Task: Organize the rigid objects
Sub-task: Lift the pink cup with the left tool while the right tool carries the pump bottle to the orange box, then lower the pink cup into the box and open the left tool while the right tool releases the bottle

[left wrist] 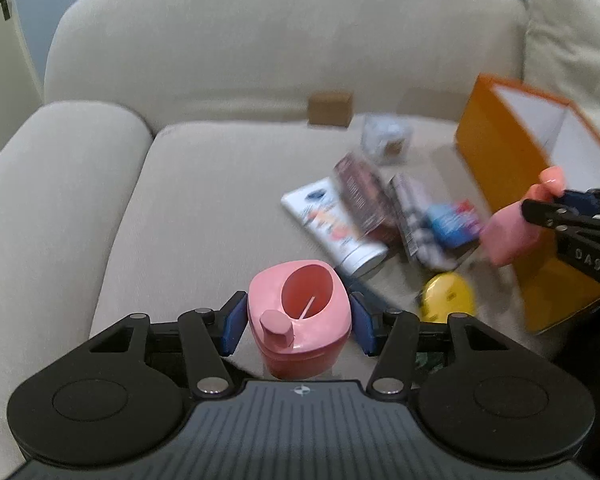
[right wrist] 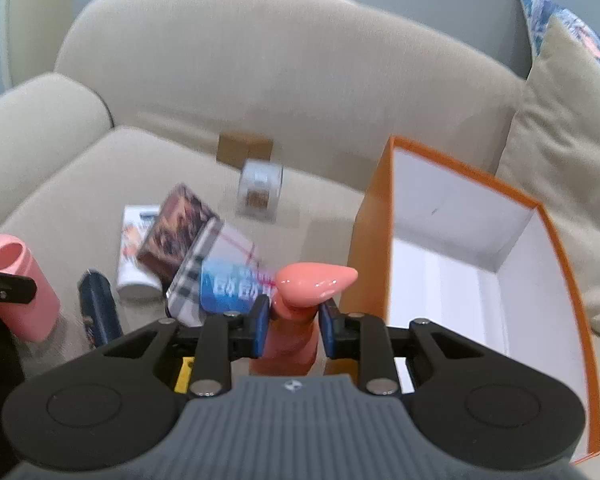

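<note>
sofa seat (left wrist: 204, 200) carries the clutter. left gripper (left wrist: 298, 320) is clamped on a pink cup (left wrist: 300, 320) at the near edge. right gripper (right wrist: 294, 326) is clamped on a pink pump bottle (right wrist: 300, 312) just left of the open orange box (right wrist: 374, 240). tube (left wrist: 332, 228), packets (left wrist: 364, 196) and a yellow item (left wrist: 446, 298) lie between them.

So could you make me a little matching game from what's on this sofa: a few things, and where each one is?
Things:
1. pink cup
2. pink bottle
3. orange box
4. brown block

Places:
A. against the backrest
B. between the left tongs
C. open, on the seat's right side
D. between the right tongs

Pairs: 1-B, 2-D, 3-C, 4-A
</note>
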`<state>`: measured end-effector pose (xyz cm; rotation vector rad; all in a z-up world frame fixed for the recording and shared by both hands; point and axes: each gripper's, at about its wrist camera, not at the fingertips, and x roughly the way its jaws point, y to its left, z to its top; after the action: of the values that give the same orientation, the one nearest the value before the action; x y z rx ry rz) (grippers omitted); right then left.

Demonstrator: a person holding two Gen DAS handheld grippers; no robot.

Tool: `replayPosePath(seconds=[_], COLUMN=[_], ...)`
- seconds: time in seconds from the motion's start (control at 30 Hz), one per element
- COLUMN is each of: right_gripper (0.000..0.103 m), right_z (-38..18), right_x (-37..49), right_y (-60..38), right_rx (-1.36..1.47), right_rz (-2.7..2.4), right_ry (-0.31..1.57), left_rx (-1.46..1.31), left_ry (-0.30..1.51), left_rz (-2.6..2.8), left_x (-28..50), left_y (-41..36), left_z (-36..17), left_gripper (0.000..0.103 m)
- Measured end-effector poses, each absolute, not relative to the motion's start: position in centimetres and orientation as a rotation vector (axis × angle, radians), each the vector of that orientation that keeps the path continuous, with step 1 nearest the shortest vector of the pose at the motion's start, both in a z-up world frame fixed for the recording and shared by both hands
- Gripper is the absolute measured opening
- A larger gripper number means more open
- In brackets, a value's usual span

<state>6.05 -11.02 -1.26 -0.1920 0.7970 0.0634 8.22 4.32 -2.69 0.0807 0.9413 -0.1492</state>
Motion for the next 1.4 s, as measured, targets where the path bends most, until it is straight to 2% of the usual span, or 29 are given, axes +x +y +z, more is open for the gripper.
replayPosePath(seconds=[0.43,0.67,1.03,1.4], right_gripper=[0.027,0.027,0.026,0.026], right_z=[7.8,8.6,3.4,-2.1], right_x=[5.8,7.5,11.4,16.7], right_y=[-17.2,-23.7,-32.3,-33.5], right_rx=[-0.115,-0.049,0.149,0.258], right_rz=[0.072,-0.021,-0.105,-0.092], right_ry=[0.635,0.631,0.753,0.831], left_rx=[0.132,0.228,0.526,0.664], left_ry=[0.778,0.737,0.739,0.828], left_rz=[-0.439,-0.595,-0.771,-0.696], left_x=[10.9,13.4,18.4,23.8], left_y=[-6.5,-14.6,-23.7,-25.7], left_z=[5.9,7.0,1.7,-4.9], left_gripper=[0.062,0.062,0.062,0.062])
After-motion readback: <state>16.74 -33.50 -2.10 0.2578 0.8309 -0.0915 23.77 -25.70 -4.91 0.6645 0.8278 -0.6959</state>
